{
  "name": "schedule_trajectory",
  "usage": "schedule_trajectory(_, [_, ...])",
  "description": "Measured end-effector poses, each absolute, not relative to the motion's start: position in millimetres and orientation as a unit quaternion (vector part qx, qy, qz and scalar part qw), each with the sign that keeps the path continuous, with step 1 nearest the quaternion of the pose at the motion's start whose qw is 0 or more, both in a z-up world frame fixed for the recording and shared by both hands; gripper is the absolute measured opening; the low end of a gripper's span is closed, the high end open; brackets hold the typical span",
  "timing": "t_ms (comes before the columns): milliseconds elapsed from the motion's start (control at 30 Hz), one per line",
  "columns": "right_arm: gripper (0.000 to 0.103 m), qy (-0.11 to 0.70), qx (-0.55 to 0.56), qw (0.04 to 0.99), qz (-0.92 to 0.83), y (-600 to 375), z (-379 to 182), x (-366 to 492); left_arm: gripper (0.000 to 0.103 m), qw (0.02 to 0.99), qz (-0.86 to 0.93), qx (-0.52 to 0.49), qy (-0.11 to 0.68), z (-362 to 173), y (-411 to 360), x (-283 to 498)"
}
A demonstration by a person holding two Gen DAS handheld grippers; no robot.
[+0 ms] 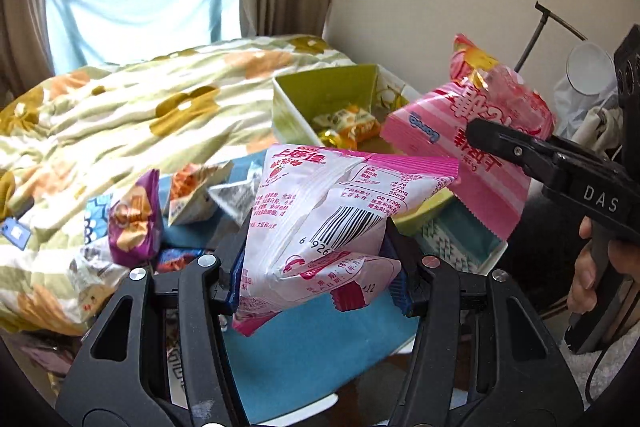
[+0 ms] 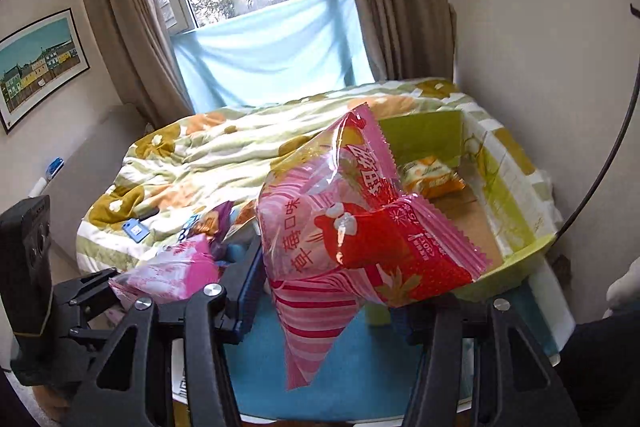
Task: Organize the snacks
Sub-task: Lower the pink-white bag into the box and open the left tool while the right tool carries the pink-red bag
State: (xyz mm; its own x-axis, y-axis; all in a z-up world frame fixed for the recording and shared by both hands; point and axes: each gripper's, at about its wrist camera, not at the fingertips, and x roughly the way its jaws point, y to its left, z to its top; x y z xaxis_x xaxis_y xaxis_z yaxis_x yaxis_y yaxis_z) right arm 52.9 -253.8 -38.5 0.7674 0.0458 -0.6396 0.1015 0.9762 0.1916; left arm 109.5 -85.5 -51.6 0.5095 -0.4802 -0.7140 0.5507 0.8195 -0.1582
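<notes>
My left gripper [image 1: 320,267] is shut on a pink and white snack bag with a barcode [image 1: 320,211], held above the blue table top. It also shows at the left of the right wrist view [image 2: 176,267]. My right gripper [image 2: 332,287] is shut on a pink striped strawberry snack bag [image 2: 352,227], held just in front of the green box [image 2: 516,211]. In the left wrist view that striped bag [image 1: 472,131] hangs over the box's near right corner. The box [image 1: 320,91] holds small orange and yellow packets [image 1: 352,125].
Loose snack packs lie on the blue table [image 1: 320,355] at the left: a purple bag [image 1: 134,223], an orange packet [image 1: 192,191], a silver one [image 1: 236,195]. A flowered quilt [image 1: 140,107] covers the bed behind. The wall stands close on the right.
</notes>
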Motion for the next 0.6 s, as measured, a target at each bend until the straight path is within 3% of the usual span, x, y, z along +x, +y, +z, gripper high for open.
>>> schedule_trajectory(233, [0.05,0.331,0.097,0.938,-0.047,-331,-23,65,0.051,0.859,-0.285,0.041,0.423,-47,-187,153])
schedule_trajectory(467, [0.05,0.344,0.09,0.934,-0.031,-392,-35,80,0.053,0.844,-0.242,0.033,0.477,-98,-266,184])
schedule_trajectory(500, [0.05,0.349,0.09,0.933,-0.024,-399,-38,84,0.058,0.841,-0.238,0.028,0.485,-104,-273,187])
schedule_trajectory(567, [0.05,0.356,0.087,0.93,-0.01,-409,-43,90,0.081,0.843,-0.219,0.023,0.491,-112,-284,190])
schedule_trajectory(600, [0.05,0.359,0.085,0.929,-0.002,-414,-45,93,0.097,0.846,-0.206,0.025,0.49,-116,-285,189])
